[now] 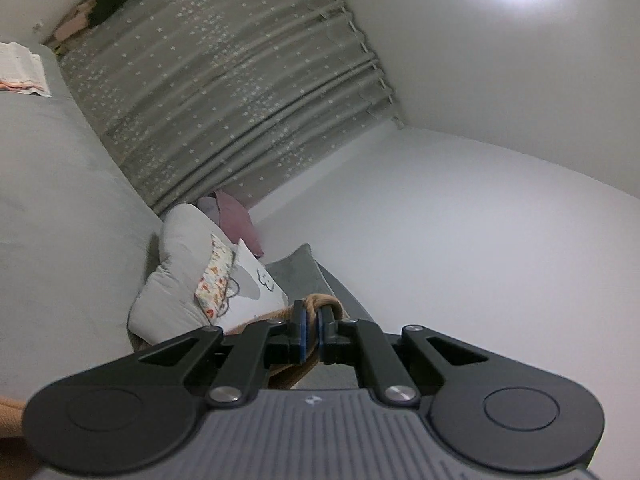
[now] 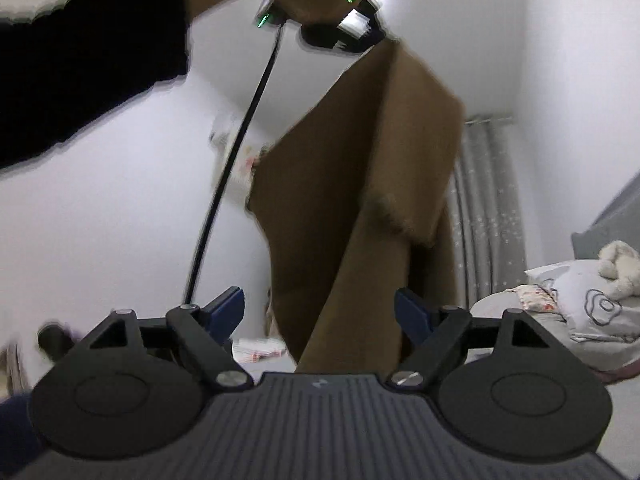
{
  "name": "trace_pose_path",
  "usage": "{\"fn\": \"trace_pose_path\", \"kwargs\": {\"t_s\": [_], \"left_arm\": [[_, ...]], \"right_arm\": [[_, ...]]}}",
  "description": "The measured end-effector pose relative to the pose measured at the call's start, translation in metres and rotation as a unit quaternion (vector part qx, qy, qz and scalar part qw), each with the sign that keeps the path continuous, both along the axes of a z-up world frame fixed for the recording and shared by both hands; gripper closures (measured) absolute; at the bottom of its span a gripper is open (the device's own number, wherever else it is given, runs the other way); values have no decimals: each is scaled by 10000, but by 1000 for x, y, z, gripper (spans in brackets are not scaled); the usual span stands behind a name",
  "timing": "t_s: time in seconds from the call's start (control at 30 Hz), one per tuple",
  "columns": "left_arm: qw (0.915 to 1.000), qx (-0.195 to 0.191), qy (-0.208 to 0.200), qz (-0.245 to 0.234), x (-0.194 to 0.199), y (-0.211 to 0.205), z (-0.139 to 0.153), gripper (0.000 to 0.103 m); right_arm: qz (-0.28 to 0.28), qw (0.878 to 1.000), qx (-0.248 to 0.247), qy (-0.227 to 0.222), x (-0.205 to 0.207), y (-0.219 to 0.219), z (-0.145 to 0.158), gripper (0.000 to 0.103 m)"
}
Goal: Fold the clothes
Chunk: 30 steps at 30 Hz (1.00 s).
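Observation:
A brown garment (image 2: 360, 184) hangs full length in the right wrist view from my left gripper (image 2: 348, 28), which a hand in a black sleeve (image 2: 88, 64) holds high. In the left wrist view the left gripper (image 1: 314, 312) is shut on a bunched brown edge of the garment (image 1: 322, 303). My right gripper (image 2: 320, 304) is low in front of the hanging cloth, with its jaws wide apart. The cloth's lower part shows in the gap between the blue pads (image 2: 230, 306), and neither pad presses on it.
A grey bed (image 1: 60, 208) carries pillows (image 1: 184, 280) and a plush toy (image 2: 620, 264) near its headboard. A grey starred curtain (image 1: 224, 92) covers the far wall. Folded striped cloth (image 1: 24, 68) lies on the bed. A black cable (image 2: 236, 148) hangs from the left gripper.

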<state>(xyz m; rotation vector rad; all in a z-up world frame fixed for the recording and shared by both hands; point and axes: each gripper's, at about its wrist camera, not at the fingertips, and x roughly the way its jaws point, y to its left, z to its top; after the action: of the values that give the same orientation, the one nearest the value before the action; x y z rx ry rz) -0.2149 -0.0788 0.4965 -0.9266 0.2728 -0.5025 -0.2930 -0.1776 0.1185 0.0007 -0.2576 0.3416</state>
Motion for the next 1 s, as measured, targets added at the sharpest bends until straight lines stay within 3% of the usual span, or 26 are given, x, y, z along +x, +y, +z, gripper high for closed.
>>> {"fn": "trace_pose_path", "kwargs": {"t_s": [0.03, 0.1, 0.2, 0.27, 0.33, 0.37, 0.4, 0.5, 0.57, 0.73, 0.83, 1.0], "left_arm": [[10000, -5, 21, 1, -2, 6, 2, 100], [10000, 25, 12, 51, -7, 11, 4, 100], [9999, -20, -8, 114, -14, 19, 5, 100], [9999, -58, -42, 128, -19, 23, 4, 100], [9999, -54, -36, 138, -23, 26, 3, 100], [9999, -21, -25, 156, -27, 28, 1, 100], [9998, 8, -9, 193, -30, 31, 0, 100], [9991, -13, -128, 399, -37, 53, -5, 100], [9983, -133, -226, 521, -39, 77, -11, 100], [9957, -691, -241, 571, -52, 152, -45, 99], [9935, -967, -312, 504, -58, 181, -66, 100], [9834, -973, -1302, 806, -93, 225, -70, 99]], "right_arm": [[5, 10000, -83, 20, 9, 3, -2, 23], [-52, 9999, -67, 98, 22, -6, -2, 37], [-118, 9997, -203, 64, 37, -8, 0, 42], [-443, 9964, -712, -110, 43, 9, -2, 41], [-1196, 9842, -1306, -95, 62, 31, -10, 42], [-1361, 9813, -1362, 19, 75, 31, -13, 59], [-1408, 9820, -1246, 162, 82, 25, -13, 102], [-1596, 9847, -463, 526, 87, -24, 0, 100], [-1801, 9825, -137, 452, 74, -58, 9, 100], [-2752, 9596, 237, -533, 44, -144, 73, 100], [-2904, 9523, 108, -933, 36, -168, 107, 100], [-3030, 9412, -462, -1419, 47, -189, 160, 100]]}}
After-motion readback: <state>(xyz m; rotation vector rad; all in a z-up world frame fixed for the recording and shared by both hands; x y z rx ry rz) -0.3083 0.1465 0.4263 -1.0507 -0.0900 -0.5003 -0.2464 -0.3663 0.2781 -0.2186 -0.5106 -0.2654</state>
